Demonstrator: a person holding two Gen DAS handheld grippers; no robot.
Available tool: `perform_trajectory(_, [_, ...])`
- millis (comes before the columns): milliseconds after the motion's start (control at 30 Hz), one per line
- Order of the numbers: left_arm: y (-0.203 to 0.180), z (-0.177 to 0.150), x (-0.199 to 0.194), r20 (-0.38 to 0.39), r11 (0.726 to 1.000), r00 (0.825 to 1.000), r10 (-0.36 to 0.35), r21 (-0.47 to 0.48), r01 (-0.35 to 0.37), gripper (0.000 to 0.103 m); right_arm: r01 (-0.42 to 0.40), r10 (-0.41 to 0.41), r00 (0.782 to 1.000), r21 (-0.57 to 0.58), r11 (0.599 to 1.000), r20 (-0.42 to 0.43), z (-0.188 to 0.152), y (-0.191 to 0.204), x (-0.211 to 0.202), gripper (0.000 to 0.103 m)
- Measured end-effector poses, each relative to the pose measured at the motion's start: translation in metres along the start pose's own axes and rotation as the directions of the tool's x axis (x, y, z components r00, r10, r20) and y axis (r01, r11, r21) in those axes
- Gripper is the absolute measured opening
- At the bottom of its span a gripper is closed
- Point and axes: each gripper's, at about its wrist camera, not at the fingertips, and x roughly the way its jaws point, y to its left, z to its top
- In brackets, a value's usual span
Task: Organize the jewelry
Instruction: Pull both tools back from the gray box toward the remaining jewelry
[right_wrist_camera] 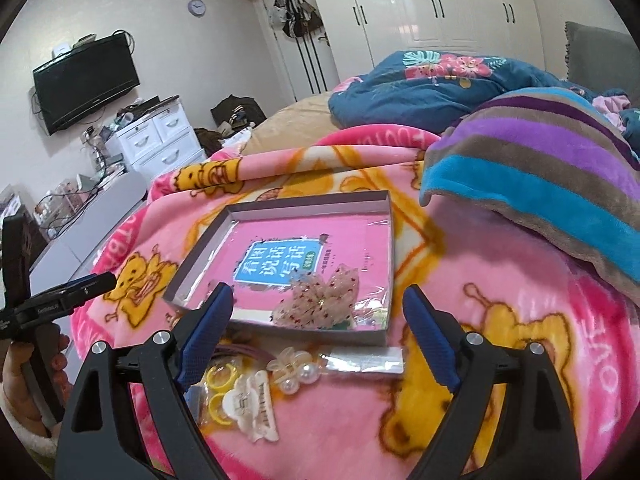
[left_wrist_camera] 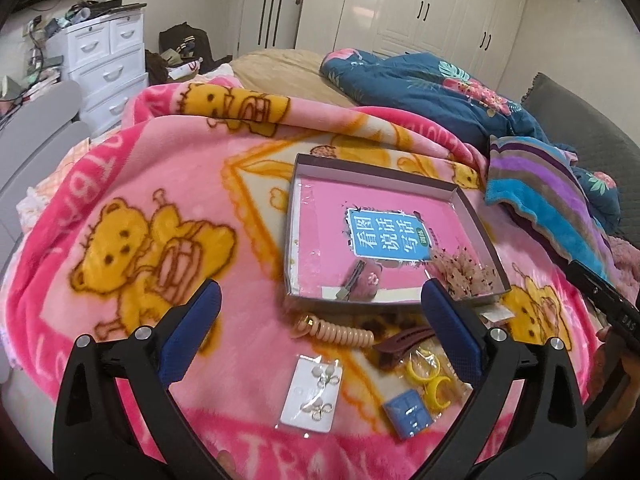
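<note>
A shallow box (left_wrist_camera: pixel 308 224) (right_wrist_camera: pixel 208 248) with a pink book cover inside lies on the pink bear blanket. In it sit a speckled pink bow (right_wrist_camera: pixel 320 300) (left_wrist_camera: pixel 460 270) and a small pink clip (left_wrist_camera: pixel 360 280). In front of the box lie a peach coil band (left_wrist_camera: pixel 340 330), a brown clip (left_wrist_camera: pixel 400 346), yellow rings (left_wrist_camera: pixel 424 374) (right_wrist_camera: pixel 218 378), a blue card (left_wrist_camera: pixel 408 412), an earring card (left_wrist_camera: pixel 314 394), a white claw clip (right_wrist_camera: pixel 250 408), a pearl flower piece (right_wrist_camera: pixel 294 364) and a small clear packet (right_wrist_camera: pixel 368 362). My left gripper (left_wrist_camera: pixel 320 312) is open above these. My right gripper (right_wrist_camera: pixel 318 318) is open at the box's near edge.
A striped purple and blue blanket (right_wrist_camera: pixel 540 184) and a dark floral quilt (left_wrist_camera: pixel 420 84) lie to the right. White drawers (left_wrist_camera: pixel 108 64) stand at the far left. The other gripper shows at each view's edge, the right one in the left wrist view (left_wrist_camera: pixel 604 300) and the left one in the right wrist view (right_wrist_camera: pixel 60 296).
</note>
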Motion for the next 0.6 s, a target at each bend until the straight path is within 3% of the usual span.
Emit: perform_trajectory(600, [-0.003, -0.032, -0.033, 0.004, 0.999, 1.000, -0.013, 0.041, 0.013, 0.094, -0.031, 0.028, 0.999, -0.083, 0.996, -0.038, -0.027, 0.032, -0.024, 0.086])
